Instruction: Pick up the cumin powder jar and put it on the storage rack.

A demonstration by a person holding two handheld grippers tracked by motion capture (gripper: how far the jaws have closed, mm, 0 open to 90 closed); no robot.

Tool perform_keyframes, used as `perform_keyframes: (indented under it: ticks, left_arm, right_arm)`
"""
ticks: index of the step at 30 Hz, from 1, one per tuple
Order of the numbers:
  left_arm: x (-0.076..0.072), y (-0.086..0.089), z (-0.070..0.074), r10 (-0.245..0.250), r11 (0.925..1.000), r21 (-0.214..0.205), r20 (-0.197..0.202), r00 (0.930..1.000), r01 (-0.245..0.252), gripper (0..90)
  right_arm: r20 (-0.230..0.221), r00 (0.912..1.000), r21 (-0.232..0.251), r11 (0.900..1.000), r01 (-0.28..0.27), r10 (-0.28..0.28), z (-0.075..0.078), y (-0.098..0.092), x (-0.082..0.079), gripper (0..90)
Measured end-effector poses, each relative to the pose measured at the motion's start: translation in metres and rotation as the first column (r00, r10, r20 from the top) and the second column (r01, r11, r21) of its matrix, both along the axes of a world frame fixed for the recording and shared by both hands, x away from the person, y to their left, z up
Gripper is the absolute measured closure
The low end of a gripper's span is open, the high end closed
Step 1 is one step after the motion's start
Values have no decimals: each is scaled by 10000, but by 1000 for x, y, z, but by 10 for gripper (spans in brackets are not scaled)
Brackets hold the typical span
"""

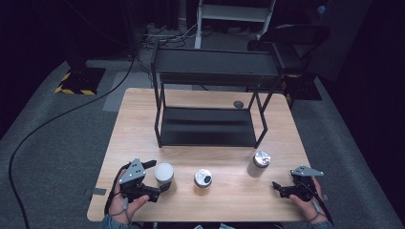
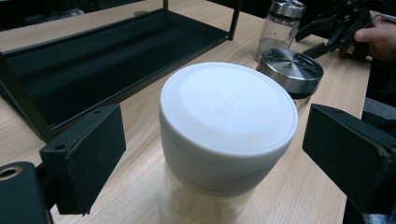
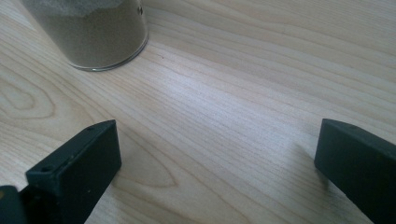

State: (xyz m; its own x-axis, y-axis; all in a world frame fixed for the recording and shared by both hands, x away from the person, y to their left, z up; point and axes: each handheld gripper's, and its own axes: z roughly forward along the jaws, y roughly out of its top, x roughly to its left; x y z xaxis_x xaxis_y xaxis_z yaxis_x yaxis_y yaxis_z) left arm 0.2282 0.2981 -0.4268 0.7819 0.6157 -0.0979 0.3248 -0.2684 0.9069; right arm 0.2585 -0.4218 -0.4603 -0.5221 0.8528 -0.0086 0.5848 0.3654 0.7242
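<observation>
The white-lidded jar [image 1: 164, 172] is seen standing upright near the front left edge of the wooden table [image 1: 143, 102], between the parted jaws of the left gripper [image 1: 159, 176]; gaps are visible on both sides in the left gripper view, so no clamping is recorded. The right gripper [image 1: 277, 188] is held over bare wood at front right, jaws wide apart, nothing between them.

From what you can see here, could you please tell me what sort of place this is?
Probably a lab or recording studio: a light wooden table on grey carpet, trailing black cables, and yellow-and-black hazard-taped equipment bases against dark surroundings.
</observation>
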Motion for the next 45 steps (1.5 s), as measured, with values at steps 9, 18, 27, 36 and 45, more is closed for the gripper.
perform_keyframes:
  ticks: [9,18,27,36,45]
  left_arm:
    - [7,-6,-4,-76,10000,60,-152,9999,77,62]
    - [10,-12,-12,-317,9991,300,212,9993,311,329]
    - [12,-17,-4,-299,9980,566,83,9995,294,332]
    - [25,-14,20,-329,9981,515,86,9994,324,333]
    - [42,-16,35,-315,9984,465,18,9995,313,333]
  right_arm:
    - [-1,10000,2,10000,1,-1,0,0,0,0]
    - [-5,10000,17,10000,-6,6,0,0,0,4]
    - [-12,10000,41,10000,-4,4,0,-1,0,6]
    - [-9,10000,39,10000,-2,2,0,-1,0,6]
    - [-10,10000,41,10000,-2,2,0,-1,0,6]
